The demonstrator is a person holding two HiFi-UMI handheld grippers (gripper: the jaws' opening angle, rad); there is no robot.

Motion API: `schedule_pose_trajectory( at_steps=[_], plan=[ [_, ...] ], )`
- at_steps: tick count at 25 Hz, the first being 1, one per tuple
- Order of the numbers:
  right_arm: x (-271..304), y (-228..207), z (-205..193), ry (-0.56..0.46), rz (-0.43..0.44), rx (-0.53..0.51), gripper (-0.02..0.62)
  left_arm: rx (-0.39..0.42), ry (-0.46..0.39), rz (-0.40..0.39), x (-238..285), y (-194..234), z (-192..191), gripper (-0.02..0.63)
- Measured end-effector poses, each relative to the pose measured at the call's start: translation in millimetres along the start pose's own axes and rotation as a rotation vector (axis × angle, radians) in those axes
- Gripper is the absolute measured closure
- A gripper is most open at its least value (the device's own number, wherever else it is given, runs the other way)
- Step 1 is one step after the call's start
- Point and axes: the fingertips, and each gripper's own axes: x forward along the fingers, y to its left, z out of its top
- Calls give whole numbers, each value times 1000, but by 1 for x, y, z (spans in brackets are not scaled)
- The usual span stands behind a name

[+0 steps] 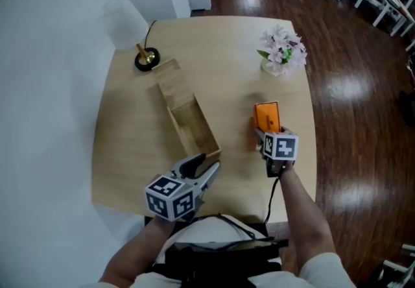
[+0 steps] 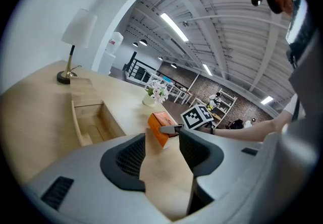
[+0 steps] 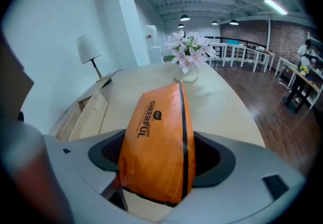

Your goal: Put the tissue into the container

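Observation:
An orange tissue pack [image 1: 267,115] lies on the light wooden table, right of centre. My right gripper [image 1: 270,135] reaches it from the near side. In the right gripper view the tissue pack [image 3: 159,142] fills the gap between the jaws, both pads [image 3: 208,156] touch its sides, and its near left corner is creased. The container, a long open wooden box [image 1: 189,127], lies to the pack's left, with its lid end [image 1: 171,79] toward the lamp. My left gripper [image 1: 207,168] hovers open at the box's near end with nothing between its jaws.
A small lamp [image 1: 146,58] with a brass base stands at the far left corner. A vase of pale pink flowers [image 1: 283,52] stands at the far right. The table's right edge [image 1: 311,150] runs just right of my right gripper, above a dark wood floor.

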Motion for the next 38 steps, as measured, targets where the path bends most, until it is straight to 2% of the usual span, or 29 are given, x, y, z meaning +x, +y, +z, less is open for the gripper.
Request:
schedule_pose_trajectory(
  at_steps=[9, 21, 29, 38],
  plan=[
    [-54, 13, 33, -115, 15, -3, 207, 2, -88, 19, -34, 14, 21, 403],
    [-95, 119, 85, -237, 135, -88, 207, 3, -165, 19, -84, 41, 36, 403],
    [-85, 189, 90, -222, 216, -138, 209, -13, -196, 52, -119, 74, 35, 403],
    [-44, 255, 63, -109, 310, -206, 209, -59, -198, 85, -148, 105, 23, 403]
  ],
)
